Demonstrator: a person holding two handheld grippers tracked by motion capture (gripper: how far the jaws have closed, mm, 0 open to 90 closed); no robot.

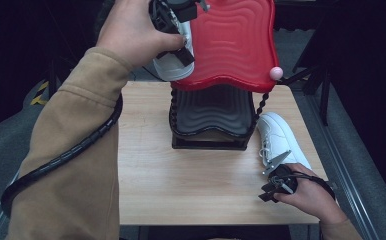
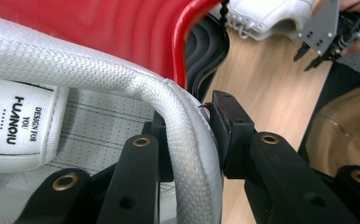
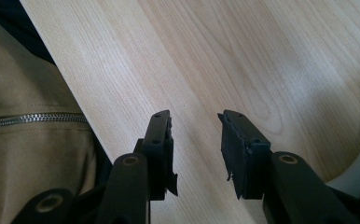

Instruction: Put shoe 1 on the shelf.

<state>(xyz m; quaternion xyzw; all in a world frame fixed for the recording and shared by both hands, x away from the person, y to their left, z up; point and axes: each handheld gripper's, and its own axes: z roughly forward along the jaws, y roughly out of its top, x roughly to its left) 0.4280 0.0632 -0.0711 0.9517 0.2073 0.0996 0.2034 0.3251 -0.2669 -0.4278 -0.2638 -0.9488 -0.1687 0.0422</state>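
In the high view, the left claw (image 1: 181, 15) is raised at the far left, holding a white shoe (image 1: 177, 62) against the left edge of the red shelf (image 1: 233, 40) that tops a black rack (image 1: 211, 117) standing on the wooden surface (image 1: 181, 185). A second white shoe (image 1: 281, 135) lies on the surface just right of the rack, and the right claw (image 1: 276, 175) rests near its heel at the near right. In the left gripper view, the jaws pinch the padded collar of the white shoe (image 2: 169, 116), one inside and one outside, with the red shelf (image 2: 122, 32) just behind. In the right gripper view, the right claw (image 3: 197, 149) is spread with nothing between its jaws, over the bare surface (image 3: 238, 56) beside a tan sleeve (image 3: 24, 154).
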